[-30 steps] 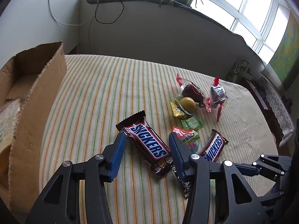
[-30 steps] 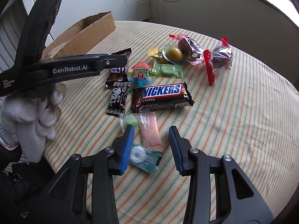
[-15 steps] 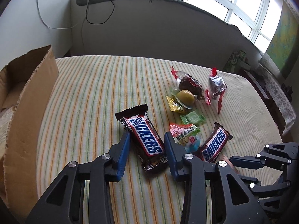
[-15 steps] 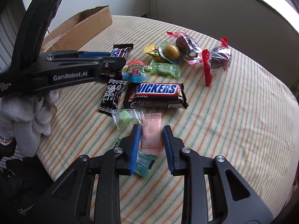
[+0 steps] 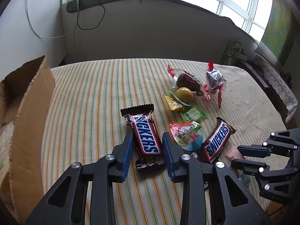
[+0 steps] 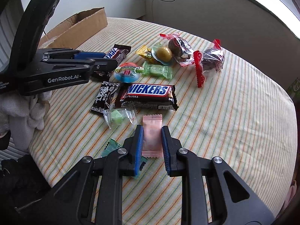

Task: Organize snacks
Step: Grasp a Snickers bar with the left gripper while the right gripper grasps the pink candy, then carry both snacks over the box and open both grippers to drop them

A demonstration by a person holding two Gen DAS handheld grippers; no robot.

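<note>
Snacks lie on a striped tablecloth (image 5: 90, 97). My left gripper (image 5: 147, 140) is shut on a Snickers bar (image 5: 144, 136), blue pads against both its long sides; it also shows from the side in the right wrist view (image 6: 105, 60). My right gripper (image 6: 151, 133) is shut on a pink sachet (image 6: 151, 136) that lies on the cloth. A second Snickers bar (image 6: 150, 95) lies just beyond the sachet. A cardboard box (image 5: 24, 123) stands at the left.
Near the Snickers lie a black packet (image 6: 105, 97), a clear green candy (image 6: 120, 115), a green wrapped candy (image 6: 157, 70), a jelly cup (image 6: 126, 72), a yellow ball candy (image 6: 164, 53) and two red-tied dark sweets (image 6: 211, 60). A teal packet (image 6: 112, 147) lies under my right fingers.
Both grippers have moved forward and narrowed. The left jaws have shut around the Snickers bar. The right jaws have shut around the pink sachet.
</note>
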